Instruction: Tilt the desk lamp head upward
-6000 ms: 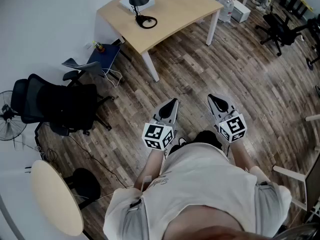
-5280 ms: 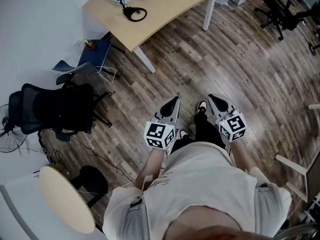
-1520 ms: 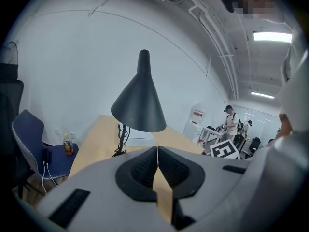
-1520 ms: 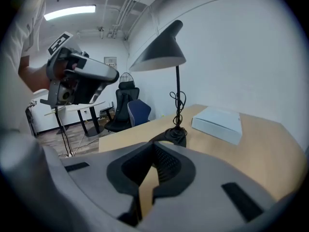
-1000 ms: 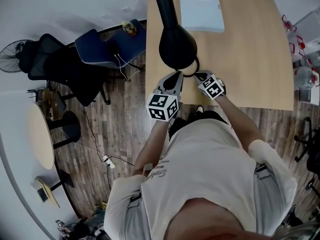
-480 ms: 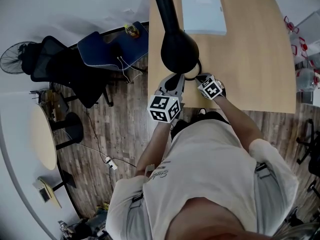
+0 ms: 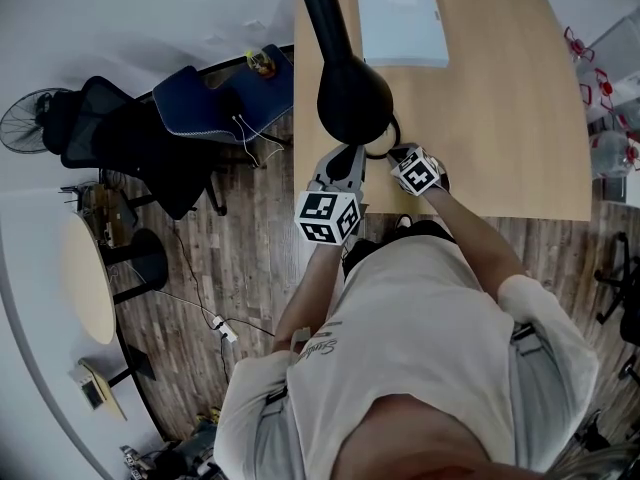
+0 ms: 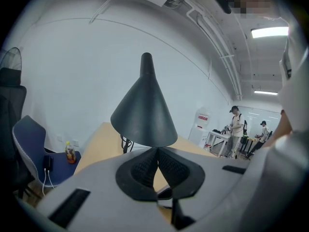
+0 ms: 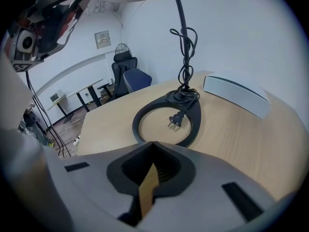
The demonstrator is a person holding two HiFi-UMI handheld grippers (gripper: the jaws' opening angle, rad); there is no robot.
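The black desk lamp stands on the wooden desk [image 7: 500, 118]. Its cone-shaped head [image 7: 354, 101] points down, hanging over the ring-shaped base [image 9: 169, 122]. The lamp's cord is bundled on the stem [image 9: 186, 57], and its plug [image 9: 175, 120] lies inside the ring. My left gripper [image 7: 345, 155] is shut and empty, just below the cone's rim [image 8: 145, 115]. My right gripper [image 7: 397, 152] is shut and empty too, low over the desk a little short of the base.
A white flat box [image 7: 402, 23] lies on the desk behind the lamp. Left of the desk are a blue chair [image 7: 215, 93] and a black office chair [image 7: 110, 133]. A round side table [image 7: 85, 278] stands on the floor at left. People stand far off [image 8: 236, 129].
Since six seconds ago the view has gone from mid-floor right up to the desk, both grippers now by the lamp. Over the last second they hardly moved.
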